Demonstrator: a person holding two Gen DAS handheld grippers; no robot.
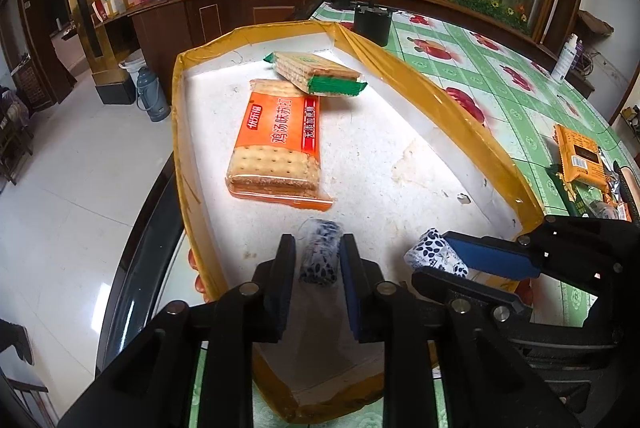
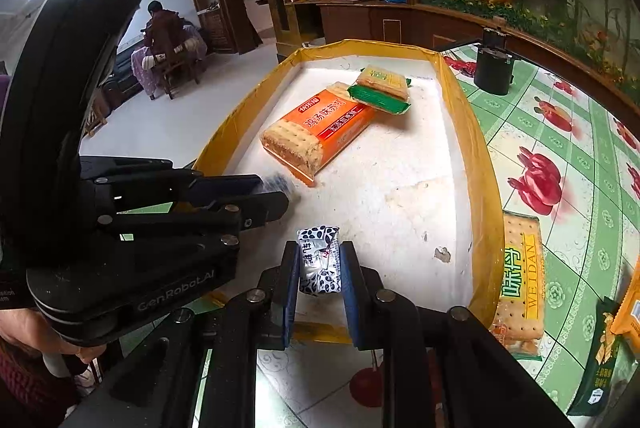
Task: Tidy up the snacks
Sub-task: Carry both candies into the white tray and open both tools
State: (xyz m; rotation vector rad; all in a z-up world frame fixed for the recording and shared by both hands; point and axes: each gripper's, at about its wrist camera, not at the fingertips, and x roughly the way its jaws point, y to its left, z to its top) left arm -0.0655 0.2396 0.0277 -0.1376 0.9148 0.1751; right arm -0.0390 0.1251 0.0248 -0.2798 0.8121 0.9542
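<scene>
Each gripper, left gripper [image 1: 318, 260] and right gripper [image 2: 319, 262], pinches a small crinkly wrapped candy [image 1: 319, 257] across its middle over the tray [image 1: 440, 84]; light, squashy, slippery foil, so gentle squeeze suits.

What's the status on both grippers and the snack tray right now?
Left gripper shut on a spotted candy; right gripper shut on another spotted candy. Both over the tray, two cracker packs inside. Nothing in the way.

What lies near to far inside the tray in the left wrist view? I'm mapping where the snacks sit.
Spotted candy in the left tool → orange cracker pack → green-ended biscuit pack → tray's far wall.
</scene>
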